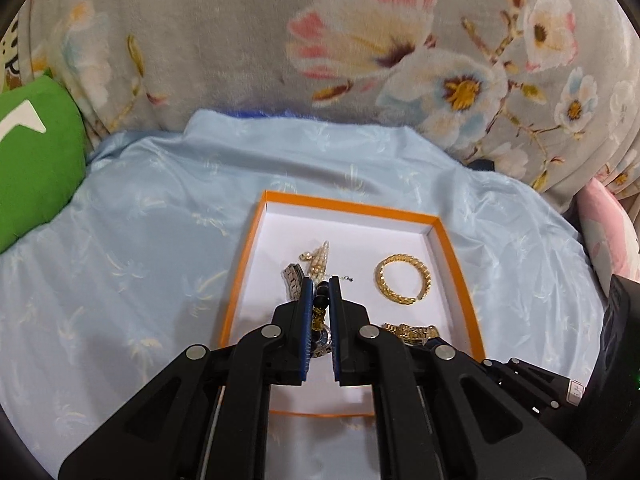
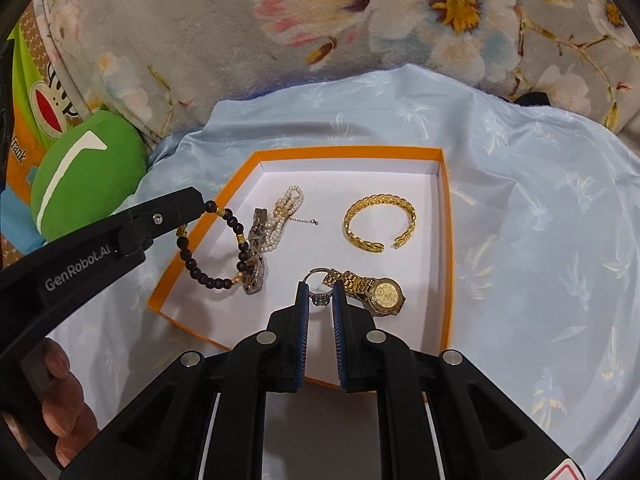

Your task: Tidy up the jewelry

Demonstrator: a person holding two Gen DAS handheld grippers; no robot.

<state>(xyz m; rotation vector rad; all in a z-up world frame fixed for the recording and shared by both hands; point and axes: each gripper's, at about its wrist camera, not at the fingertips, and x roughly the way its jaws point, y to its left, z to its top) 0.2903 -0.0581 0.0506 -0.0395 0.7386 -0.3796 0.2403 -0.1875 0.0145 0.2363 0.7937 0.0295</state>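
Left gripper point(image 2: 208, 205) fingers clamped on dark bead bracelet point(image 2: 208, 268), dangling over orange box point(image 2: 448, 240). Right gripper point(image 2: 320, 296) fingers pinch ring point(image 2: 320, 299) beside gold watch point(image 2: 384, 292). We lower beads clear of pearls point(image 2: 282, 216), keep ring apart.

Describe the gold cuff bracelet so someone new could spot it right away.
Find the orange-rimmed box on the pale blue cloth. The gold cuff bracelet lies alone toward its far right corner. Unlike the gold watch nearer the camera, it's a braided open ring with a gap.
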